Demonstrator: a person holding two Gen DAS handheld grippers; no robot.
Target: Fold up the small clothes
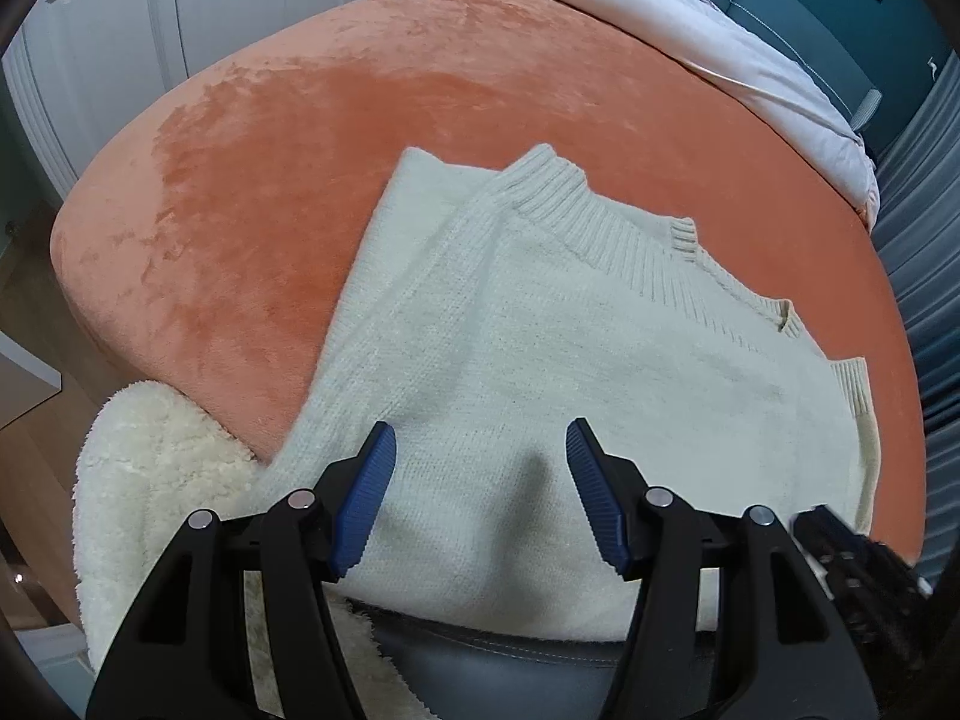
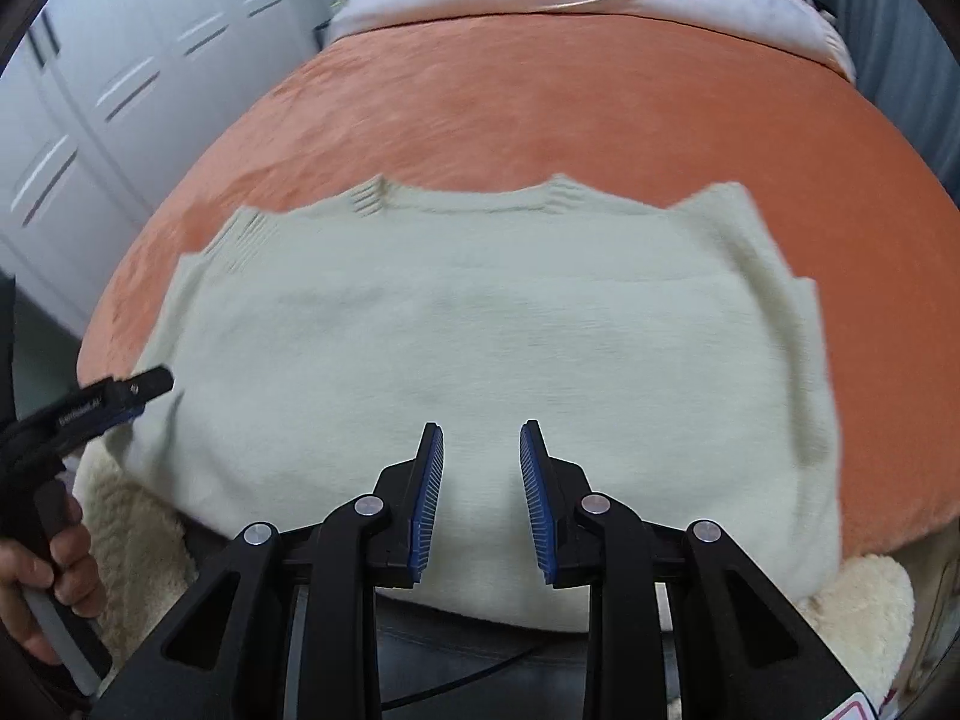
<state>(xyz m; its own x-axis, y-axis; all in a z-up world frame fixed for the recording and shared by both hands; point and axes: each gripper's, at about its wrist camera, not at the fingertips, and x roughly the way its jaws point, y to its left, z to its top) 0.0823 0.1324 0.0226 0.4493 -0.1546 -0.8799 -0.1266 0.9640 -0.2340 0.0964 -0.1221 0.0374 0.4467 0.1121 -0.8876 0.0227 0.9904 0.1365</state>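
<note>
The right wrist view is smeared by motion, so the knit of the cream sweater [image 2: 480, 360] and its ribbed trim are hard to read there; the left wrist view shows them sharply. The sweater [image 1: 570, 372] lies spread on an orange velvety bed cover [image 1: 360, 120], its ribbed neckband [image 1: 594, 222] toward the far side and its near edge hanging over the edge of the bed, where it is cut off behind the gripper frames. A fluffy white fleece [image 1: 150, 480] pokes out from under the sweater's near left side, only partly seen. The left gripper [image 1: 480, 498] hovers over the near part of the sweater with its blue pads spread wide, nothing between them. The right gripper [image 2: 481, 504] hangs above the sweater's near middle, its jaws narrowly apart and pinching no cloth. In the right view a hand [image 2: 36, 582] at the left margin grips the left tool's handle, mostly cropped. A pale pink quilt [image 1: 720, 48] sits at the bed's far end.
</note>
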